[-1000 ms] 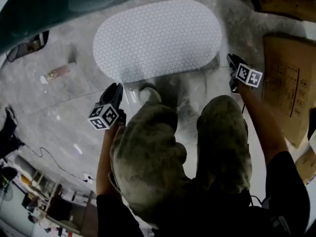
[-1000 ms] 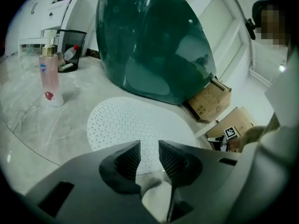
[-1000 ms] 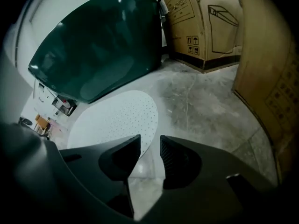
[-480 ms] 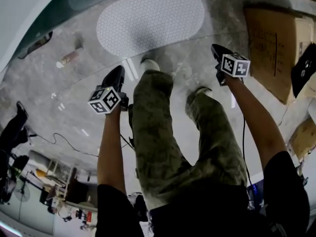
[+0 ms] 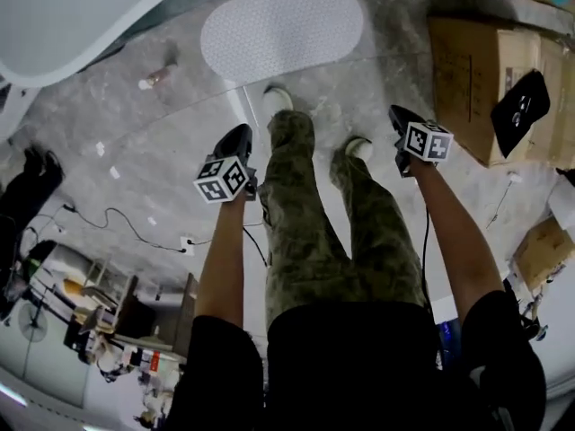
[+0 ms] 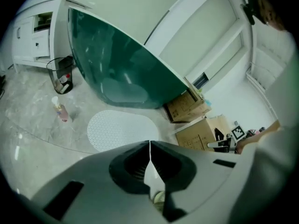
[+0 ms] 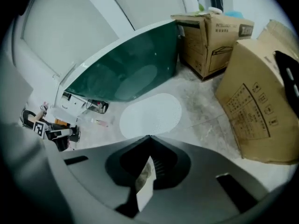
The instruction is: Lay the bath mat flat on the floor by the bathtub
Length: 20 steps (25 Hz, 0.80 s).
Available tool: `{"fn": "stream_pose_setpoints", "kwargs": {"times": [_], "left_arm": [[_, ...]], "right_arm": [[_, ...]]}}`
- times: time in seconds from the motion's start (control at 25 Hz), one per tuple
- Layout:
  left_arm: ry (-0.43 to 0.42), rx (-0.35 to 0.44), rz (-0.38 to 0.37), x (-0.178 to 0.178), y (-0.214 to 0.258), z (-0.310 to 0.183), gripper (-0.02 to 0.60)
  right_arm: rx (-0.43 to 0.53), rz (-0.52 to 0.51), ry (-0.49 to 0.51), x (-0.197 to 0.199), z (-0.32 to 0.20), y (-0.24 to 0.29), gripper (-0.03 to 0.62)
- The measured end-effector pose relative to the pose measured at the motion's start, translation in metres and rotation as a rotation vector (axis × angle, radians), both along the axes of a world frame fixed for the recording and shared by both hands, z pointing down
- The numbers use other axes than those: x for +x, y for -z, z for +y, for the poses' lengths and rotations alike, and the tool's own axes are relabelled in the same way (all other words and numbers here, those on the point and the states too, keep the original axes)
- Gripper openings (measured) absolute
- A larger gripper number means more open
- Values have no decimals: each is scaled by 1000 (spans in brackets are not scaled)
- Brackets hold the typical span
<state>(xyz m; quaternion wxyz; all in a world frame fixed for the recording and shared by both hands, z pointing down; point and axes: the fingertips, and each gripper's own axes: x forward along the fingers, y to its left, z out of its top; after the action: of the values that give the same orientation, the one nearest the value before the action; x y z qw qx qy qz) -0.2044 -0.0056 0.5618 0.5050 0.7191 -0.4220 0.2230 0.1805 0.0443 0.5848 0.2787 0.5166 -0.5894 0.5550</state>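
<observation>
Bath mat (image 5: 281, 30), white, oval, dotted and rubbery-looking, lies flat on the grey stone floor (image 5: 144, 160) beside the white bathtub (image 5: 72, 12). Left gripper (image 5: 238, 137) and right gripper (image 5: 398, 118) hang well apart from it, fingers together, empty. It likely handles light and floppy; pinch an edge.

We find the bathtub (image 5: 81, 12) closing off the far left, its side curving out over the floor (image 5: 171, 160). Cardboard boxes (image 5: 467, 61) wall in the far right, one bearing a black object (image 5: 519, 110). Between tub and boxes the floor is open, and the bath mat (image 5: 281, 30) lies flat and low there. A bottle (image 5: 154, 79) lies left of the mat. A cable (image 5: 135, 229) trails across the near left floor. The person's legs (image 5: 314, 214) fill the middle, between the left gripper (image 5: 241, 135) and the right gripper (image 5: 396, 115).
</observation>
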Motion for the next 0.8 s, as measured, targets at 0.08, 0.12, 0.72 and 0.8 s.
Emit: {"fn": "stream_pose_setpoints", "kwargs": {"times": [0.08,0.12,0.72,0.8], "left_arm": [[32,-12,18,1,25,7,25],[43,-18,24,-1,35,10,25],[-29,68,77,-48,194,-45,25],[-21,108,92,-70,218,-72,25]], "right_arm": [[-2,12,-11,14,3,29,23],[-5,23,-8,19,5,41,23],[61,118,-15,24,30,272,23],[87,152,-57,23,20,300,23]]}}
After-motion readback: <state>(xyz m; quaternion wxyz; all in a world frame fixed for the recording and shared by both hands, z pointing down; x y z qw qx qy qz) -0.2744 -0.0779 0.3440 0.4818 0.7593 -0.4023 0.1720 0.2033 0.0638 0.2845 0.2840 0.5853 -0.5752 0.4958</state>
